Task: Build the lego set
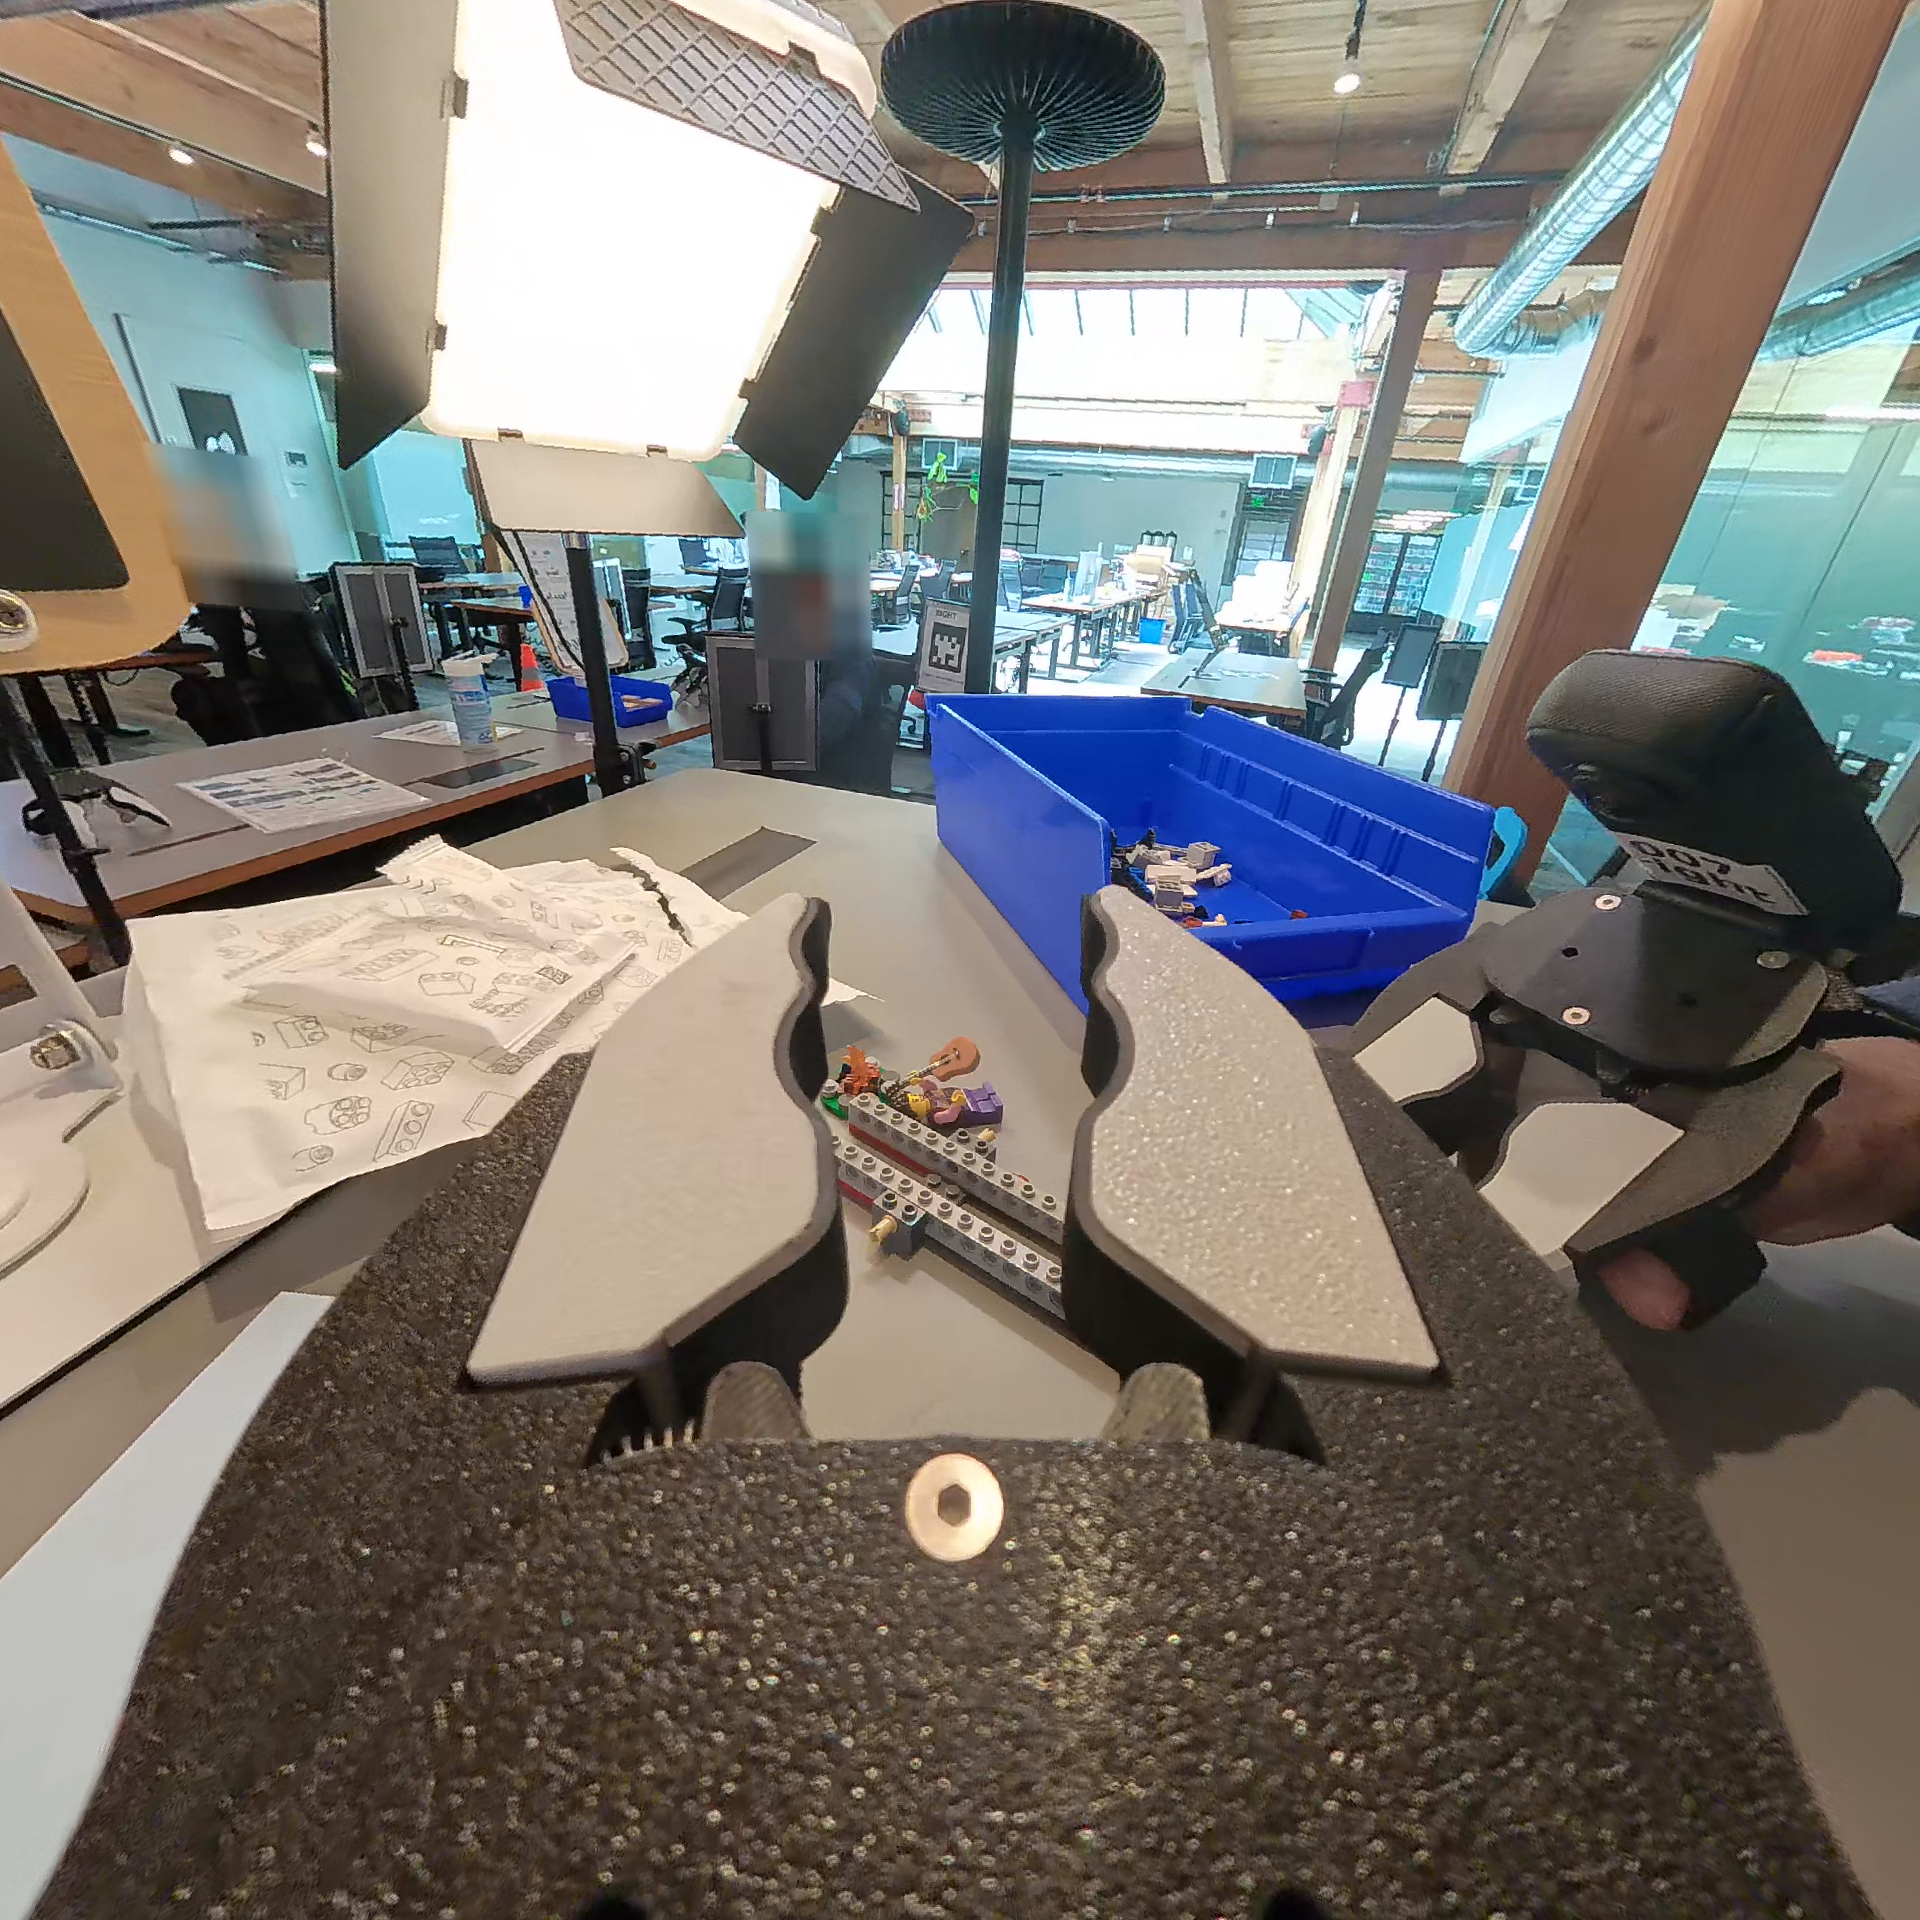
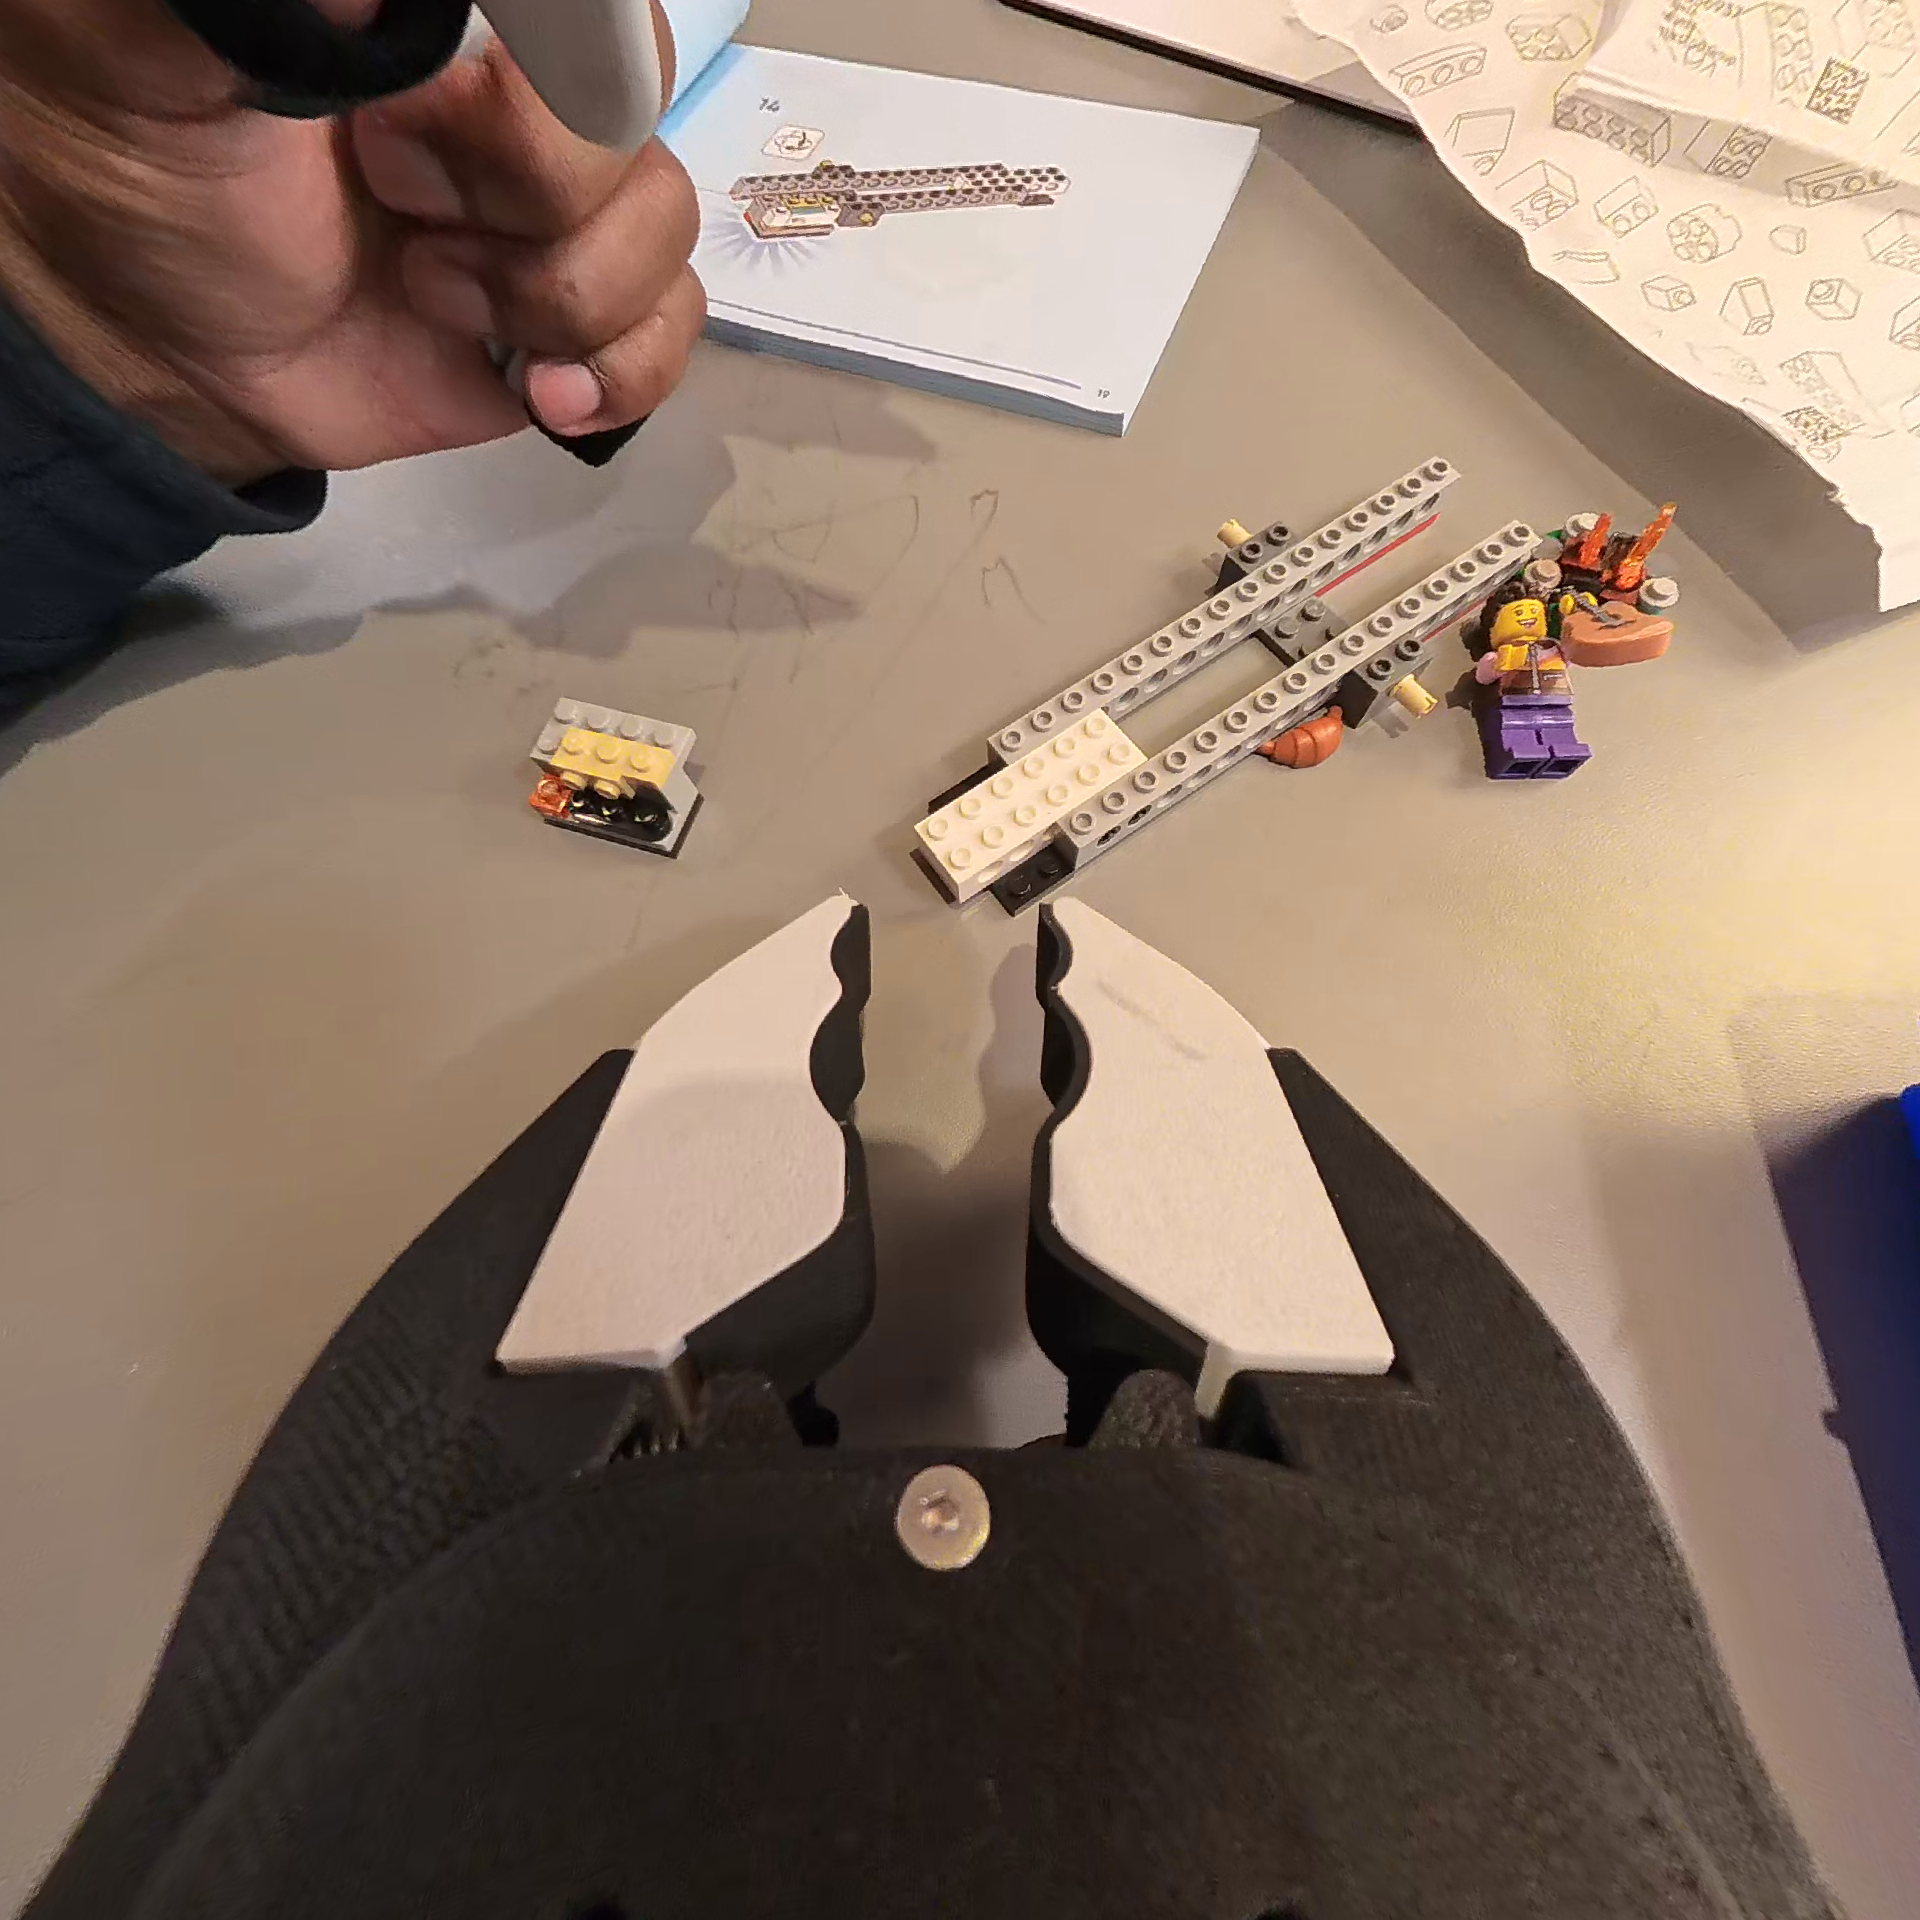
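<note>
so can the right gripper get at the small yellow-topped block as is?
Probably yes. The right gripper is open and empty, and bare table lies between it and the block. The long grey frame sits off to the other side.

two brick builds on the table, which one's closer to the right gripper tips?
The long grey beam frame: its white-plated end lies just ahead of the open right gripper. The small grey-and-yellow block sits farther off, to the left.

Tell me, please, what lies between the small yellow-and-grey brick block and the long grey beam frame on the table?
Only bare grey tabletop, as the right wrist view shows; small brick block and beam frame stand apart.
</note>
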`<state>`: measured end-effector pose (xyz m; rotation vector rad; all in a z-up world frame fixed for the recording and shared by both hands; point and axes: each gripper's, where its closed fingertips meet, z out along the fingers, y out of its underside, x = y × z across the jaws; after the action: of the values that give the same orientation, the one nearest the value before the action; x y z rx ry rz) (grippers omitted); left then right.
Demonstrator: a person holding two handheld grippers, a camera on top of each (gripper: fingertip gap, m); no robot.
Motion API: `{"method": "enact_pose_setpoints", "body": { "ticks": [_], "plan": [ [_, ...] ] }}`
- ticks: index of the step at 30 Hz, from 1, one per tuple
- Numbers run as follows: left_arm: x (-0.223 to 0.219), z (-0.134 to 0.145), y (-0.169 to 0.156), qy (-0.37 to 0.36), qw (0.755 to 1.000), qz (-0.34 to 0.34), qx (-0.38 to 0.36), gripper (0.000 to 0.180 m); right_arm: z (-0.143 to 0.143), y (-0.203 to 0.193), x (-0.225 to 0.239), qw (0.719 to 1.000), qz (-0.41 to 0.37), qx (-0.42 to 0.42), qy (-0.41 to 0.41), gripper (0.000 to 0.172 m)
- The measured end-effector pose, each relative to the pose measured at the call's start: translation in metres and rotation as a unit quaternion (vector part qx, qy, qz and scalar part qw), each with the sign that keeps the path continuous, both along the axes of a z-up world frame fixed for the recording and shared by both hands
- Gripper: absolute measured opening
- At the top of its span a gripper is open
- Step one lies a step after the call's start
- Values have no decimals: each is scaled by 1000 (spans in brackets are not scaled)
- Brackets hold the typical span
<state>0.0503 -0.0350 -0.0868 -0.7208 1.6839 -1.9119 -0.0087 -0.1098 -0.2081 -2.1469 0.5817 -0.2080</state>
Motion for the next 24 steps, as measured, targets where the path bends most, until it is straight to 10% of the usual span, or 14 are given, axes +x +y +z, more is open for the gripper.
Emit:
{"method": "enact_pose_setpoints", "body": {
  "ticks": [24],
  "plan": [
    [18, -12, 1, 21, 999, 19, 45, 46, -6, 0, 1, 1000, -6, -27, -10, 22]
  ]
}}
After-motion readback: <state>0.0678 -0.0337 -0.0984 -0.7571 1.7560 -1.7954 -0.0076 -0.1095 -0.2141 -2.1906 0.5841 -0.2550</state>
